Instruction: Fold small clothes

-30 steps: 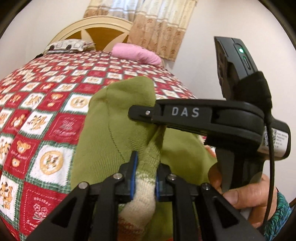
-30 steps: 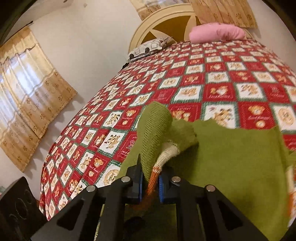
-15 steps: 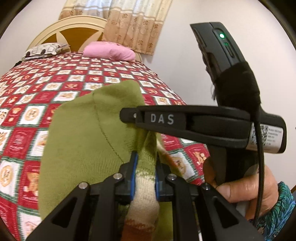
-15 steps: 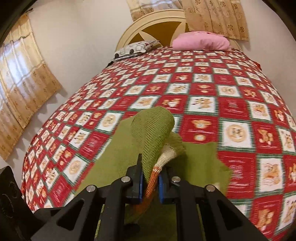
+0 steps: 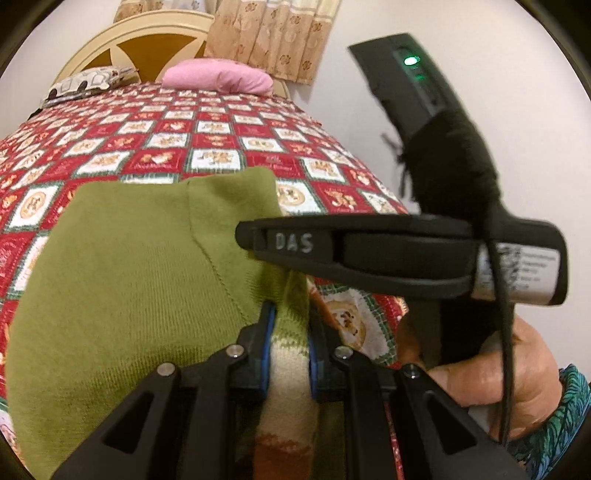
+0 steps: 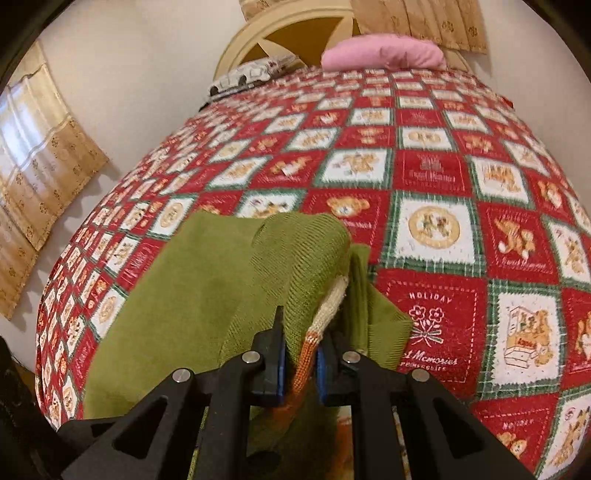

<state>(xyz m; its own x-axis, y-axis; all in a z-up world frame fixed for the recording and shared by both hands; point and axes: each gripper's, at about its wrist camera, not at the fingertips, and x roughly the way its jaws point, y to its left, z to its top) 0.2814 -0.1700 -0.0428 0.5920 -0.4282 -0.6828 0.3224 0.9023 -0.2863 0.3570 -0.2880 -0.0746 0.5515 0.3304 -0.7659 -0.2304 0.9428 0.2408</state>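
Note:
A small green knitted sweater (image 5: 129,280) with a cream and orange striped hem lies on the bed and fills the lower part of both views (image 6: 207,295). My left gripper (image 5: 290,332) is shut on its cream hem edge, with the fabric bunched between the blue pads. My right gripper (image 6: 300,343) is shut on another part of the hem, where an orange and cream strip runs between the fingers. The right gripper's black body (image 5: 388,251) crosses the left wrist view just above the left fingers, held by a hand (image 5: 491,362).
The bed carries a red, white and green patchwork quilt (image 6: 436,177). A pink pillow (image 6: 384,51) and a patterned pillow (image 6: 255,75) lie at the cream headboard (image 5: 147,33). A wall is close on the right (image 5: 517,92). Curtains (image 6: 33,155) hang at the left.
Both grippers have kept hold of the sweater and carried it rightward across the bed. The green fabric has spread out lower and flatter on the quilt.

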